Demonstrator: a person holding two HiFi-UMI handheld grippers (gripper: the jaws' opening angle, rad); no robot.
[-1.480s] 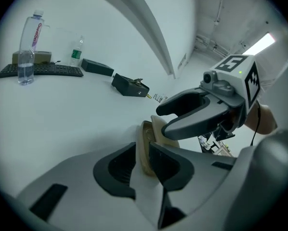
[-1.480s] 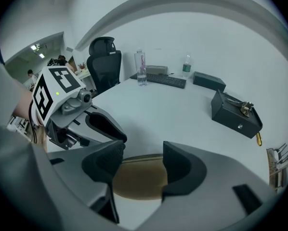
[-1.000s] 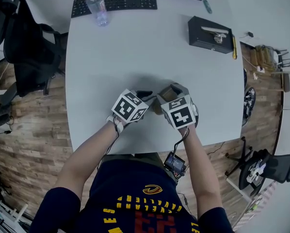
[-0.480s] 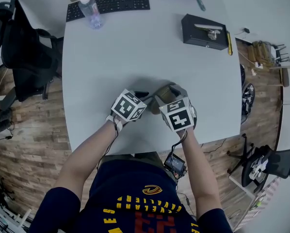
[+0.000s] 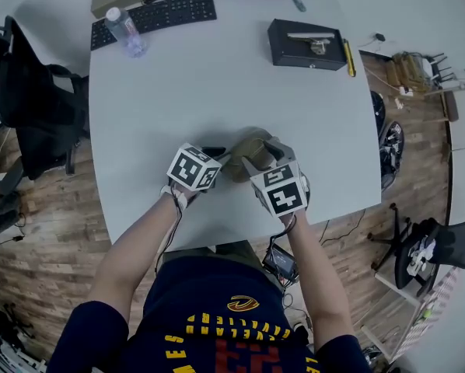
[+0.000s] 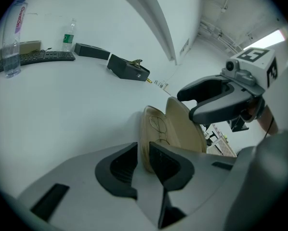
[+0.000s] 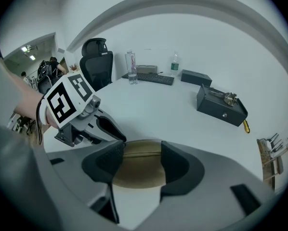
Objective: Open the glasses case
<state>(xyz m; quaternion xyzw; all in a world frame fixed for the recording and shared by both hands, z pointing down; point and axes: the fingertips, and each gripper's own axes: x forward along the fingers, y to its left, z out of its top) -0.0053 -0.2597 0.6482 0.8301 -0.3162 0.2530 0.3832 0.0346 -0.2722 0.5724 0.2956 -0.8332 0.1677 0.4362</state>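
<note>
Head view steeply down over white table (image 5: 217,84), 2 gripper views low, close, facing each other across glasses case (image 5: 242,152), all 3 sharing black box (image 5: 306,43).

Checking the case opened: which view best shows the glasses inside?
Left gripper view: the glasses show between the parted halves of the case. The head and right gripper views show only the case's tan outside, no glasses.

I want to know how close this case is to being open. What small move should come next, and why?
Probably ease the right gripper back to swing the lid wider. The glasses case gapes only partly: the left gripper clamps its other half's edge, the right grips the lid, and the glasses show inside.
</note>
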